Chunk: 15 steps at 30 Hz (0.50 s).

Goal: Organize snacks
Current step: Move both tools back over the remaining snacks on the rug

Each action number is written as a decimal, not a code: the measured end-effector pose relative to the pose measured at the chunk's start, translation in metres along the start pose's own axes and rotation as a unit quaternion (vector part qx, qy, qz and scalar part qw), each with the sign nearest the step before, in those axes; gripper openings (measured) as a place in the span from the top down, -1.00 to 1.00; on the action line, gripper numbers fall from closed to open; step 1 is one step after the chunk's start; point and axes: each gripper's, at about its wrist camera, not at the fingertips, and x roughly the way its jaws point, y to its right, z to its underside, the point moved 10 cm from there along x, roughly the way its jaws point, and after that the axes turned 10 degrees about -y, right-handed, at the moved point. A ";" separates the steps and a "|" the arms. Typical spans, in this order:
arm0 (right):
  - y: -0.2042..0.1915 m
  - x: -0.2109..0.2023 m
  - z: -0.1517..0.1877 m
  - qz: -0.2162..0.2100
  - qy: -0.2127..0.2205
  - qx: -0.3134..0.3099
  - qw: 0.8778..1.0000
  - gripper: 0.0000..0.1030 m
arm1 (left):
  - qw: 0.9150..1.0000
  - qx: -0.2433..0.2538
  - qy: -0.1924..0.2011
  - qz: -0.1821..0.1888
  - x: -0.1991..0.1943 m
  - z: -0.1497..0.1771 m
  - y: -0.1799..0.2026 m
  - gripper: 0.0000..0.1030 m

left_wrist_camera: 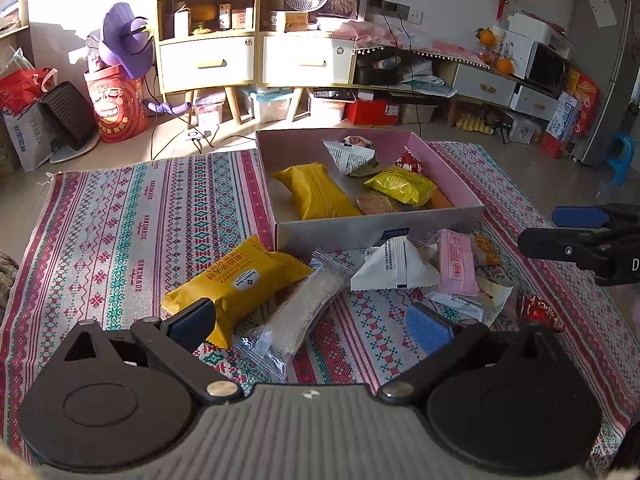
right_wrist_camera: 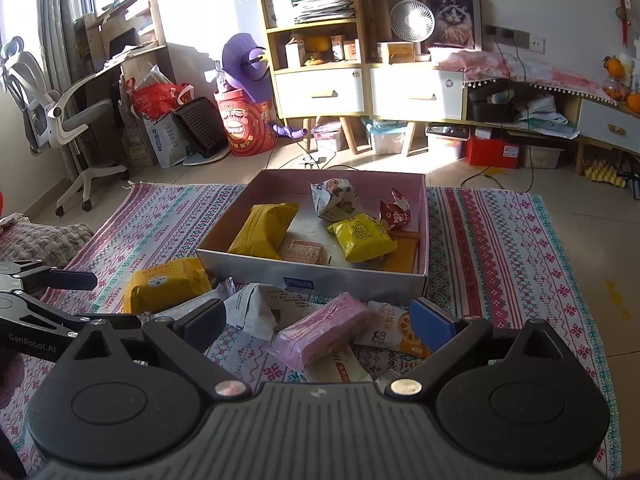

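I saw the open pink-lined box (right_wrist_camera: 425, 240) holding five or six packets; just before its near wall lay a yellow packet (right_wrist_camera: 166, 285), a pink one (right_wrist_camera: 320, 330) and white pouches (right_wrist_camera: 256, 312).

A woven cloth patterned in red, teal and white bands (left_wrist_camera: 132, 208) is spread over the pale tiled floor (right_wrist_camera: 552, 196) and carries everything. On it stands a shallow rectangular cardboard box with a pink inside (left_wrist_camera: 360, 232). Just in front of the box, loose packets lie straight on the cloth: a yellow wafer-sandwich packet (left_wrist_camera: 240, 284), a clear wrapper holding a pale bar (left_wrist_camera: 296, 312), a white pyramid-shaped packet (left_wrist_camera: 392, 268), a pink packet (left_wrist_camera: 456, 264) and a small red wrapper (left_wrist_camera: 538, 310).
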 end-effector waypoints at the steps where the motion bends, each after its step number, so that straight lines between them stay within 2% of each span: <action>1: 0.000 0.000 0.002 0.000 -0.001 -0.002 1.000 -0.90 | 1.000 0.001 -0.001 0.000 0.000 0.002 0.000 -1.00; 15: 0.022 0.007 0.049 0.029 -0.024 -0.025 0.999 -0.88 | 1.000 0.007 0.013 -0.006 0.016 0.037 -0.010 -1.00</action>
